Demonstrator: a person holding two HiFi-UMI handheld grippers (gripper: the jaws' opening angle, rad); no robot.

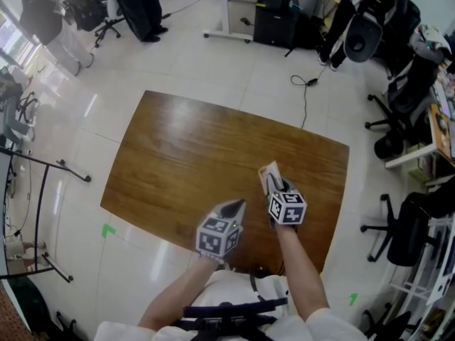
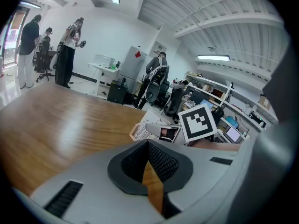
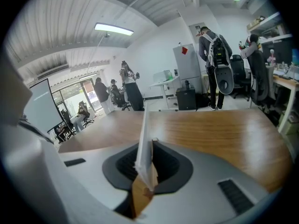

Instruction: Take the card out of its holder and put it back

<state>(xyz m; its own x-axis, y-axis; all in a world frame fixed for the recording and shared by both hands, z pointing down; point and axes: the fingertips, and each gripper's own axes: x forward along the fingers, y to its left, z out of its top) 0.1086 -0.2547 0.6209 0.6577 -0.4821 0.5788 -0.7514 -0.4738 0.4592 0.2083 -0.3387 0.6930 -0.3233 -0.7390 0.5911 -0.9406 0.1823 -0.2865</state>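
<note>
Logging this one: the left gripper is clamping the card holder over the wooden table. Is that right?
No. The right gripper clamps the card holder over the wooden table, as the right gripper view shows. The left gripper holds nothing.

White top on the person, forearms bare, a dark strap (image 1: pixel 227 311) across the chest. The left gripper (image 1: pixel 233 206) and right gripper (image 1: pixel 276 185) are smooth grey shells with black mesh pads (image 2: pixel 162 164) inside, and each carries a black-and-white marker cube (image 1: pixel 217 237).

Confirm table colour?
Table: brown wood grain, best in head view.
</note>
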